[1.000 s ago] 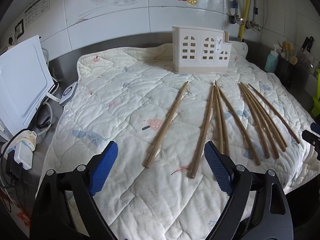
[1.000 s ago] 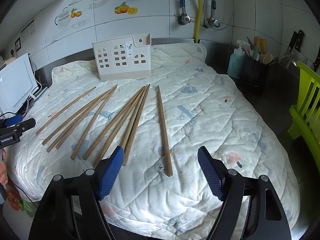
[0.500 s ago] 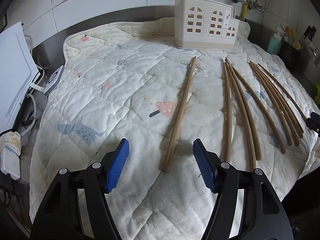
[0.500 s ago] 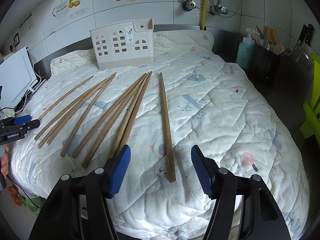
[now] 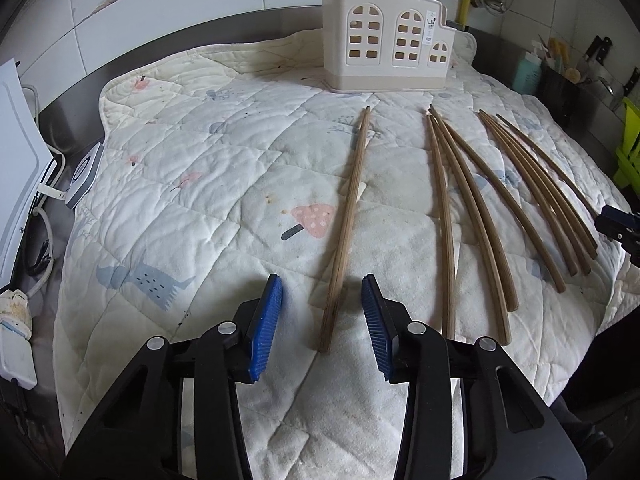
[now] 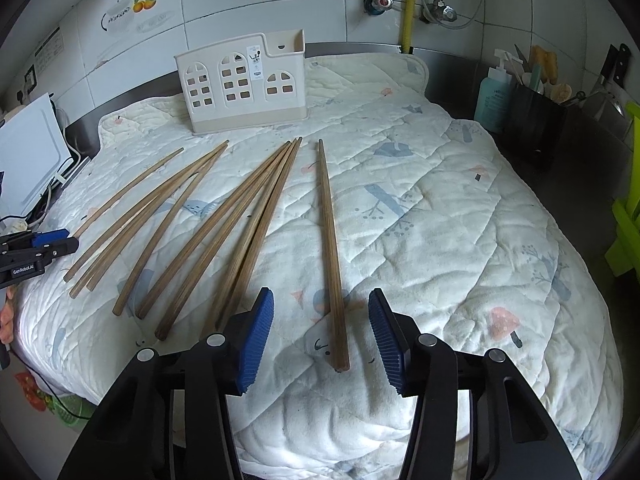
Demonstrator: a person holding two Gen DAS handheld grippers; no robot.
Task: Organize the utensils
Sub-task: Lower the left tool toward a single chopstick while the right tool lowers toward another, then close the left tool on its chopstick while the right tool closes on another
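A white quilted mat (image 6: 440,208) with small prints of mushrooms, birds and cats covers a steel counter (image 6: 568,184) that runs along a wall of white tiles (image 6: 312,4) with fruit stickers. Pipes and a yellow hose (image 6: 407,4) hang on this wall. At the back of the mat stands a cream utensil holder (image 6: 244,84) with window-shaped holes. Before it lie many long wooden chopsticks (image 6: 224,216), spread like a fan.

The left gripper (image 5: 322,316) is low over the mat and its jaws are closing; the near end of the leftmost chopstick (image 5: 346,232) lies between the blue pads, not yet touched. The right gripper (image 6: 322,336) is also closing, around the near end of the rightmost chopstick (image 6: 330,240), with a gap on both sides.

A white appliance (image 5: 16,184) with cables stands at the left edge, and a black container (image 6: 534,128) with tools and a soap bottle (image 6: 494,96) at the right
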